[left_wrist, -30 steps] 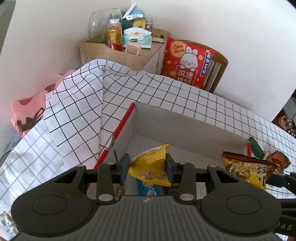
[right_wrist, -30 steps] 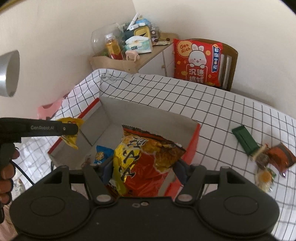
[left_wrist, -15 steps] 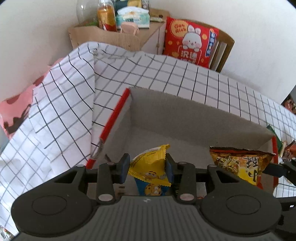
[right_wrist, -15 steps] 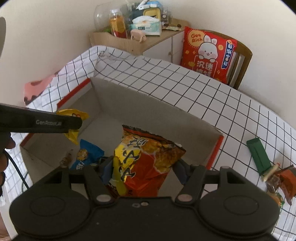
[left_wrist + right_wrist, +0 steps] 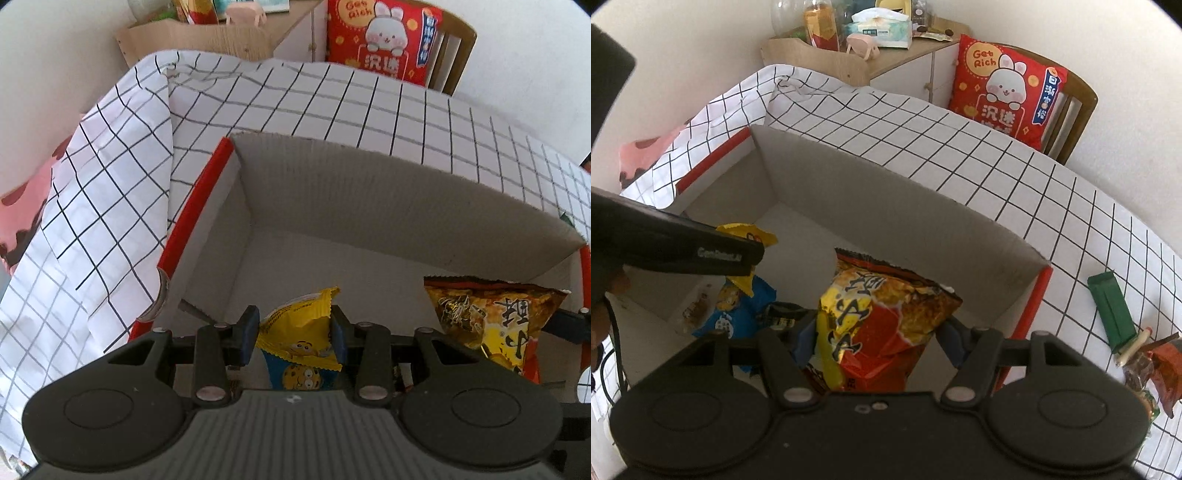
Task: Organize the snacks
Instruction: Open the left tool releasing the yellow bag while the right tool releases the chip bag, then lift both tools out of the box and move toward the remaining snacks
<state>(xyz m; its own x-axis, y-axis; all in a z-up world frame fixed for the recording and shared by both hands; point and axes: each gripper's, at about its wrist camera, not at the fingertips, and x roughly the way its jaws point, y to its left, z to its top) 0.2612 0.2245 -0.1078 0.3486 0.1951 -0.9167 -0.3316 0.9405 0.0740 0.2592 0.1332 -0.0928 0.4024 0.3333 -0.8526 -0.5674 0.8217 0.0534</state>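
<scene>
Both grippers dropped into box (image 5: 388, 192); left (image 5: 293, 338) pinching yellow packet (image 5: 299, 332), right (image 5: 877, 338) clamping chip bag (image 5: 886, 317). Release next, likely.

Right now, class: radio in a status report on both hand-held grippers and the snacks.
Left hand-held gripper clamps small yellow packet. Right hand-held gripper clamps large orange-red crisp bag. Both over open grey cardboard box. Nothing blocking.

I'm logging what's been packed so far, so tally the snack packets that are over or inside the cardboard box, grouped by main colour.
Yellow packet, in the left gripper: 1
Orange-red bag, in the right gripper: 1
Blue cookie packet, lying in the box: 1
Dark packets beside it, too hidden to count.
Total: 3
</scene>
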